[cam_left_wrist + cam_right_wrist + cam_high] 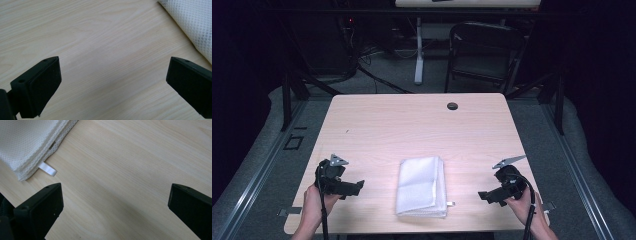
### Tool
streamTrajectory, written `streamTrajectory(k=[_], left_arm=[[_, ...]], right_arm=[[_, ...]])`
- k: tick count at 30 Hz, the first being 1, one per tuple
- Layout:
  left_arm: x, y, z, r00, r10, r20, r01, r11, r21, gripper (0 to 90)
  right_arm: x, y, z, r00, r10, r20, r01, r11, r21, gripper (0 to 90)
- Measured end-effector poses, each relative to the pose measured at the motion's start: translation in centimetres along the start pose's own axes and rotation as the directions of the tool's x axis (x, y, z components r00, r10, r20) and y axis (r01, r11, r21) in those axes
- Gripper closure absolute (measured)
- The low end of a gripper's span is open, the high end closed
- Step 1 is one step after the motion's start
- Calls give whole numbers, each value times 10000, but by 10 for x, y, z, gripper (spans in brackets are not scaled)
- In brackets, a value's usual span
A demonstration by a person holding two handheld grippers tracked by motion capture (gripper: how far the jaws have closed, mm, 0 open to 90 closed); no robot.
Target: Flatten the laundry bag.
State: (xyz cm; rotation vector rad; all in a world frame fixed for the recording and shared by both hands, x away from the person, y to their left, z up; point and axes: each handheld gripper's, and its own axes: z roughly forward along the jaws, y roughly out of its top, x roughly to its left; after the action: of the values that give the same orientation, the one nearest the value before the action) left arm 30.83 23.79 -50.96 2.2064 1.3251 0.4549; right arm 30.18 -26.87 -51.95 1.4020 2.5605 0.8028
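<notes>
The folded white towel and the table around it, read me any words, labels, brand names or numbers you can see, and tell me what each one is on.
There is no readable text.
Folded white towel: plain mesh weave, no print.
Small white tag at the towel's edge: blank on the side that shows.
Wooden table: bare grain, no markings.
Left gripper and right gripper: plain black, no lettering visible.

A dim lab: bare wooden table [377, 120], floor cables [362, 60], folding chair [484, 50], black curtains.
</notes>
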Motion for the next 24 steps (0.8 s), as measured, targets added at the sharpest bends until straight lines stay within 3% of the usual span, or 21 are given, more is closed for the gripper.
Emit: streamTrajectory(k=[5, 6, 7, 12, 13, 24], left_arm=[[-3, 1, 0, 9998, 59, 183, -59, 10000, 21, 0], [-5, 1, -1, 9998, 120, 136, -120, 9999, -3, 0], [-6, 2, -1, 9998, 129, 162, -129, 9999, -27, 0], [-15, 5, -2, 9982, 401, 442, -401, 9992, -26, 0], [-17, 6, -2, 9985, 422, 338, -418, 9991, -120, 0], [-44, 14, -4, 9911, 942, 942, -924, 9955, -227, 0]], right_arm=[[4, 1, -3, 9999, -133, 53, 134, 9999, -44, 0], [7, 1, -2, 10000, -49, 65, 50, 9996, -266, 1], [7, 2, -4, 9995, -264, 150, 265, 9996, -126, 2], [11, 3, -4, 9994, -355, 41, 355, 9993, -139, 3], [12, 3, -4, 9991, -433, 13, 433, 9991, -42, 4], [11, 1, -1, 9996, -263, 80, 263, 9996, 51, 12]])
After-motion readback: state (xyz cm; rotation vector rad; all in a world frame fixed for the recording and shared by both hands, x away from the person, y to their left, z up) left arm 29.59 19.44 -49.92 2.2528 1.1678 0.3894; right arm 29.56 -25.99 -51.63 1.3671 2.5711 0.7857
